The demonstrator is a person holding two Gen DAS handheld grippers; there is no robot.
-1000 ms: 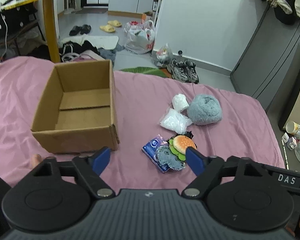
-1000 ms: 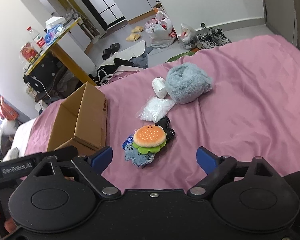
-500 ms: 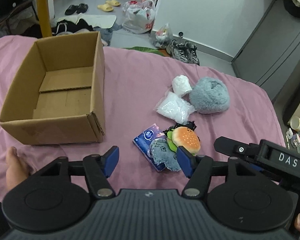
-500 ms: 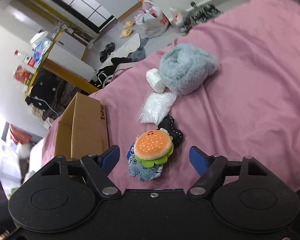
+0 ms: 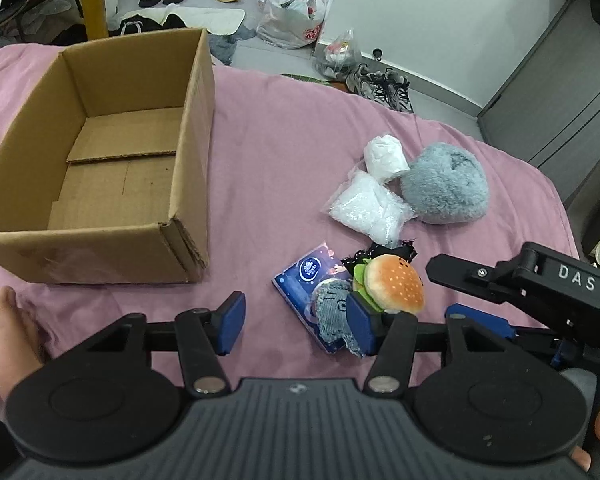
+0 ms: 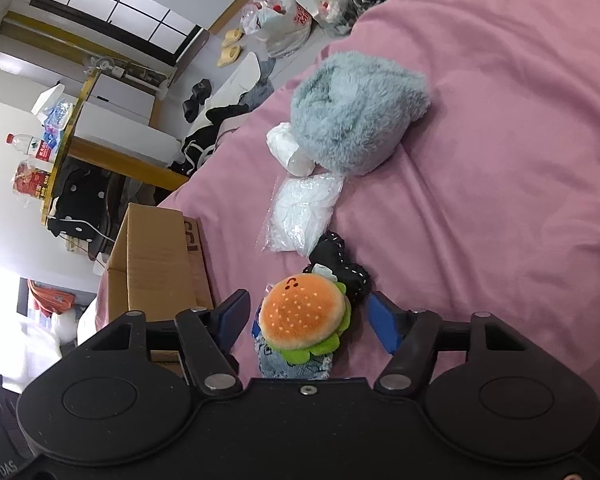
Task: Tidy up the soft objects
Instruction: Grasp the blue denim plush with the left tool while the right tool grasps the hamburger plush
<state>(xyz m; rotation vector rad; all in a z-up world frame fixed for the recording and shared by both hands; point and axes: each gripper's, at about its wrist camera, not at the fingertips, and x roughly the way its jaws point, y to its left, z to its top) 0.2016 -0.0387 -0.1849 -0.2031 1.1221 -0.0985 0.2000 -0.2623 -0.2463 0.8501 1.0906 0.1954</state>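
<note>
Right gripper [image 6: 308,320]: recorded poised low over the burger plush [image 6: 303,317], which sits between its blue pads; the jaws have just been closing, yet a gap is seen on both sides, so nothing is clamped. Left gripper [image 5: 294,322]: likewise half-parted and just closing, with only pink bedsheet [image 5: 284,128] between the pads, although its right-hand pad is seen just at the denim patch [image 5: 334,300]. Location of goods: a loose cluster on the sheet, well apart from the cardboard box [image 5: 100,152], which is seen bare inside. Count: one burger plush, resting partly on one denim patch and one blue tissue packet [image 5: 300,280]; one black lace-edged piece [image 6: 342,266] touching the plush from behind; one clear bag of white filling [image 5: 368,206]; one small white wrapped roll [image 5: 384,154]; one grey furry hat or pouch [image 5: 444,188], its exact kind not determinable; one box. Handling, as judged: the plush is expected to be light, squashy and unbreakable, best pinched across the bun's sides, so that the pieces beneath are left behind. The plastic bag is likely to be slippery and is better taken by a gathered edge; the grey fur should compress deeply under any grip.
</note>
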